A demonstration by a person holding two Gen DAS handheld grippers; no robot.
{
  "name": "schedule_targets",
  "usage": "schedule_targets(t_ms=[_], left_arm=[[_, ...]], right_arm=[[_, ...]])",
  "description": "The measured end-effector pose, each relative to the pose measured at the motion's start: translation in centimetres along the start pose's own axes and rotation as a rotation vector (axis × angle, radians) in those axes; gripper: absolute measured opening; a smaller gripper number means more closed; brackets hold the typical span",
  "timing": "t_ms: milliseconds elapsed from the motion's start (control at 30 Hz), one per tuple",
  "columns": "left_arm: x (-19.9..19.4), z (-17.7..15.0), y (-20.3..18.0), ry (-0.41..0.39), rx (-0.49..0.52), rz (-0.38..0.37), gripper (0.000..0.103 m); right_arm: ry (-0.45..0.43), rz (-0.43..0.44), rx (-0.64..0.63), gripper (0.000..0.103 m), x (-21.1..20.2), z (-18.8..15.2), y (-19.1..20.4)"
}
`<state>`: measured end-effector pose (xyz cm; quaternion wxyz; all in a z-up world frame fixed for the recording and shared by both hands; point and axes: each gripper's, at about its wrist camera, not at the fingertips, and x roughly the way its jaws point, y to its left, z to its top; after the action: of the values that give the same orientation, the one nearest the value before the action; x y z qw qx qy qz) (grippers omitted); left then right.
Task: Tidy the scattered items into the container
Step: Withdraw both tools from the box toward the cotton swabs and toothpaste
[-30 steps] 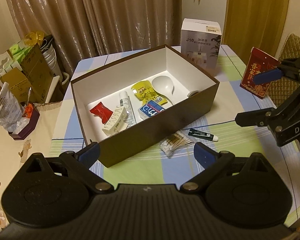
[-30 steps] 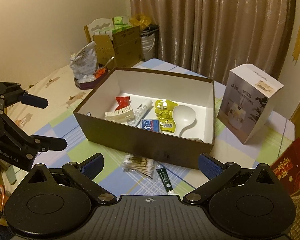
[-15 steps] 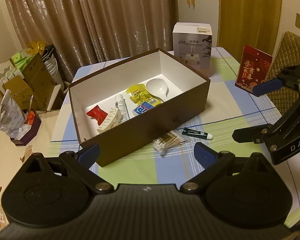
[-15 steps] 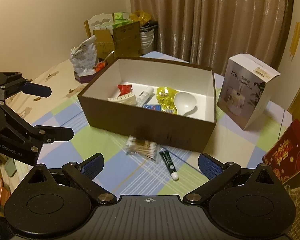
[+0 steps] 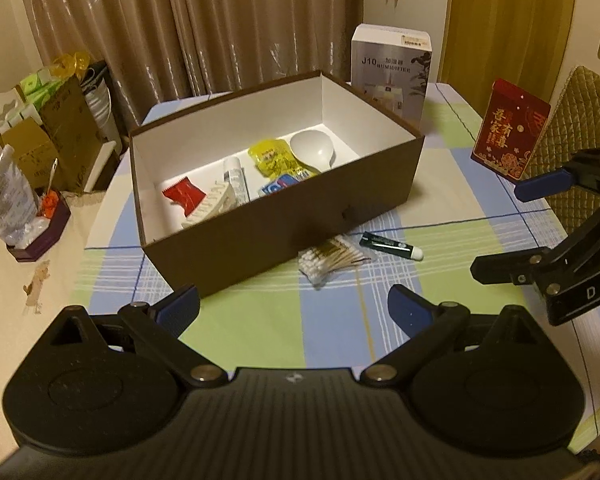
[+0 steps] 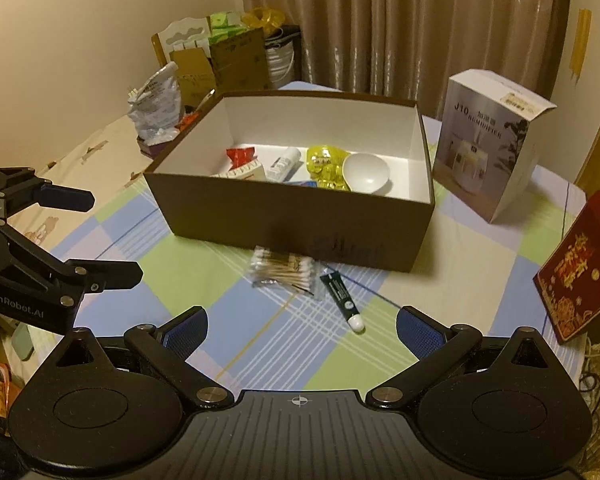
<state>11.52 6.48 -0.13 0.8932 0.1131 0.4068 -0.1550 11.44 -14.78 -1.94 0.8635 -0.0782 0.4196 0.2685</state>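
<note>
A brown open box (image 5: 284,220) (image 6: 300,216) with a white inside stands mid-table. It holds a white spoon (image 5: 314,148), a yellow packet (image 5: 272,158), a white tube (image 5: 236,178), a red packet (image 5: 182,194) and a blue packet (image 5: 278,186). In front of it on the cloth lie a bag of cotton swabs (image 5: 330,260) (image 6: 282,270) and a small dark green tube (image 5: 390,242) (image 6: 342,300). My left gripper (image 5: 294,310) (image 6: 100,240) is open and empty. My right gripper (image 6: 300,328) (image 5: 504,230) is open and empty, just short of the green tube.
A white humidifier carton (image 5: 390,72) (image 6: 492,144) stands behind the box at the right. A red packet (image 5: 510,128) (image 6: 578,276) leans at the table's right edge. Cardboard boxes and bags (image 5: 40,144) crowd the left. Curtains hang behind.
Both grippers have pulled back and a little lower, so the box sits farther off and more of the cloth in front shows. Nothing on the table moved.
</note>
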Motion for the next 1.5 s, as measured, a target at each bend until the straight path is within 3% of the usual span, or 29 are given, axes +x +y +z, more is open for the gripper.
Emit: schedule_targets(t_ms=[667,867,1067,1500], left_arm=[[3.0,-2.4,0.2,0.054,-0.021,-0.044,0.098],[4.1,-2.6,0.1,0.042,0.019,-0.066,0.094],[5.6,-2.5,-0.5,0.031,0.086,-0.111,0.083],[10.2,-1.6,-1.3,0.042,0.226,-0.173,0.073]], right_arm=[[0.054,-0.033,0.102,0.103,2.4,-2.7,-1.3],[0.030,-0.009,0.144,0.103,2.9,-4.0,-2.2],[0.014,-0.005,0.177,0.103,3.5,-4.5,-3.5],[0.089,0.002,0.199,0.103,6.6,-5.1,-6.4]])
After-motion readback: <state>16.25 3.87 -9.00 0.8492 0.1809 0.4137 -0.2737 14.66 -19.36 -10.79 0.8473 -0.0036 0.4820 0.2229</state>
